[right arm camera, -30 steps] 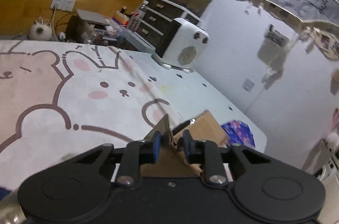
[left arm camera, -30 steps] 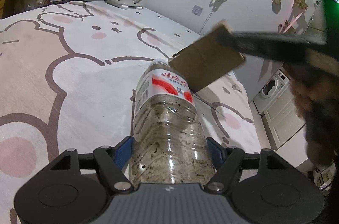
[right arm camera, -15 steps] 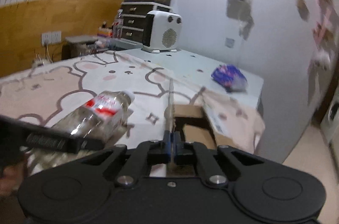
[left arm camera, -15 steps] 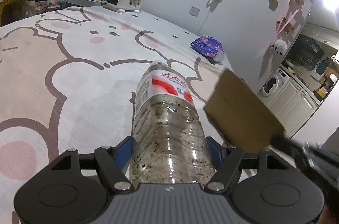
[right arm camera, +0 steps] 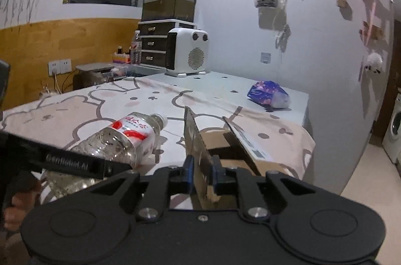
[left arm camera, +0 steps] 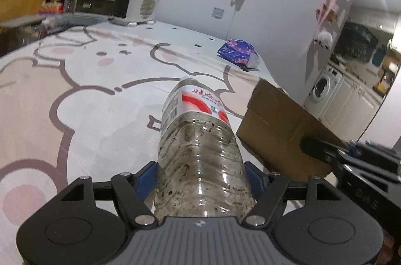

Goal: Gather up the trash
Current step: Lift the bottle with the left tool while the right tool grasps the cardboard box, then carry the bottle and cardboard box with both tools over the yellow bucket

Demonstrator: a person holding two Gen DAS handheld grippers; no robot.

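L claw (left arm camera: 200,173) is pinching a clear plastic bottle (left arm camera: 200,147) by its lower body, neck pointing to 12 o'clock over the bear-print bedspread (left arm camera: 82,99), red-white label up. R claw (right arm camera: 202,171) is gripping one upright flap of a cardboard box (right arm camera: 198,149) w/ its pads; its jaws have just been opening a little, flap between them. In the L view the box is sitting at 3 o'clock of the bottle, just beside it, by the bed's edge. A blue tissue pack (left arm camera: 238,53) is lying farther off at 1 o'clock; a white heater (right arm camera: 188,52) is standing at 12.
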